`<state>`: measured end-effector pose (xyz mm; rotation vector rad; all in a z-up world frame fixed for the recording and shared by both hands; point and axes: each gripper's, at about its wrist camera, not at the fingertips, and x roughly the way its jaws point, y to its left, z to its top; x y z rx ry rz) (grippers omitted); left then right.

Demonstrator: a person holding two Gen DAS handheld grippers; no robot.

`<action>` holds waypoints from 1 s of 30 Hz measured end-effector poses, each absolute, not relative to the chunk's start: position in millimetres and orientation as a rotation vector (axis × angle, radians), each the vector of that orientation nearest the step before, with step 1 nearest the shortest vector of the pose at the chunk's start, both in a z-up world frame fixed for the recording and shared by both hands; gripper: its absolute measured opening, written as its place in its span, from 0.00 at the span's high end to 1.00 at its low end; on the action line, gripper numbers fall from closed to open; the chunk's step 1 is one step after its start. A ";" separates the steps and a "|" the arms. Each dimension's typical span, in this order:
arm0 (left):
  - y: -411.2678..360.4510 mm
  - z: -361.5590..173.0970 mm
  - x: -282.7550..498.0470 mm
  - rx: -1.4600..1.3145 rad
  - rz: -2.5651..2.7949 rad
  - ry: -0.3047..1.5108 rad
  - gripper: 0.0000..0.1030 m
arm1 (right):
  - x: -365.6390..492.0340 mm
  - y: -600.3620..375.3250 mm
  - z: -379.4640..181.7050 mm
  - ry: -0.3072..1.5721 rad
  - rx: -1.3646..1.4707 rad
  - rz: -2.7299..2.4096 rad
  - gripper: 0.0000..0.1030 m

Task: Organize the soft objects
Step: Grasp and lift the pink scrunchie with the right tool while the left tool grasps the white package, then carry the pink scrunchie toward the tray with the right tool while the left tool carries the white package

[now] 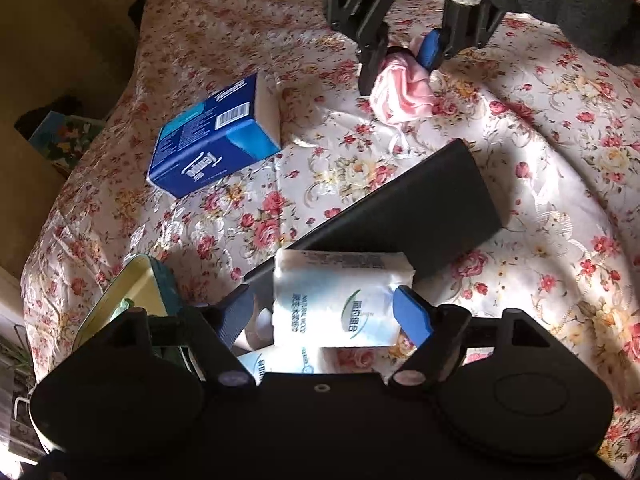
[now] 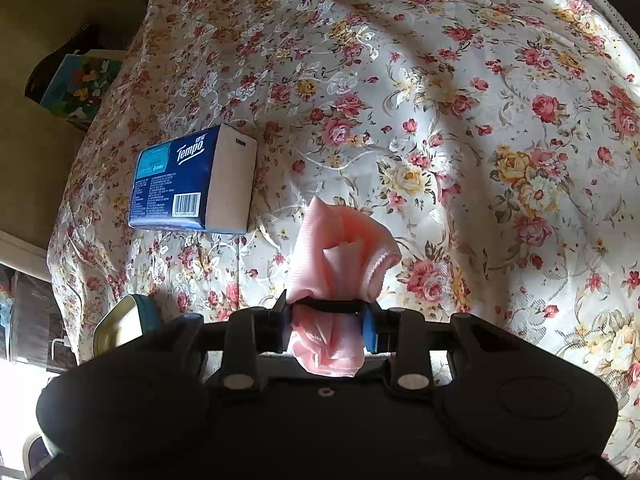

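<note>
Floral satin bedspread (image 2: 460, 100) lies sunlit and rumpled, brown floor (image 2: 36, 184) alongside.

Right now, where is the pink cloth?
The pink cloth is pinched in the right tongs, above the floral bedspread, right of the blue tissue pack.

1. Bed, floral bedspread (image 1: 540, 184), rumpled, sun-patched.
2. Blue Tempo tissue pack (image 1: 216, 140) lies on the spread, about 10 o'clock of centre in the left wrist view; same pack (image 2: 196, 184) at 9 o'clock in the right wrist view.
3. Black flat case (image 1: 420, 216) lies at centre, slanted.
4. White tissue packet (image 1: 340, 296) at 6 o'clock, touching the case's near edge; second white packet (image 1: 288, 362) just below it.
5. Green-rimmed tin (image 1: 136, 292) at 8 o'clock, tilted, near the bed edge.
</note>
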<state>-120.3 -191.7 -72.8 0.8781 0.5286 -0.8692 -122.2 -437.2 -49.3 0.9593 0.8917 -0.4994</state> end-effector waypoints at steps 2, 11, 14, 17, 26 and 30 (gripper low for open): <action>-192.7 -74.6 -122.7 0.884 -0.879 0.531 0.26 | -122.1 -437.4 -49.6 0.894 0.961 -0.499 0.68; -199.1 -87.4 -113.6 0.908 -0.852 0.590 0.26 | -121.2 -437.4 -51.5 0.902 0.966 -0.491 0.68; -204.2 -89.0 -111.8 0.906 -0.854 0.609 0.26 | -120.8 -437.4 -52.4 0.905 0.967 -0.492 0.68; -209.8 -90.9 -111.0 0.907 -0.866 0.643 0.31 | -121.0 -438.5 -53.5 0.904 0.966 -0.496 0.68; -202.4 -70.4 -103.1 0.681 -0.935 0.892 0.33 | -121.7 -441.8 -55.9 0.910 0.960 -0.520 0.68; -193.4 -59.5 -103.9 0.574 -0.965 0.996 0.33 | -121.3 -442.3 -57.6 0.916 0.956 -0.541 0.68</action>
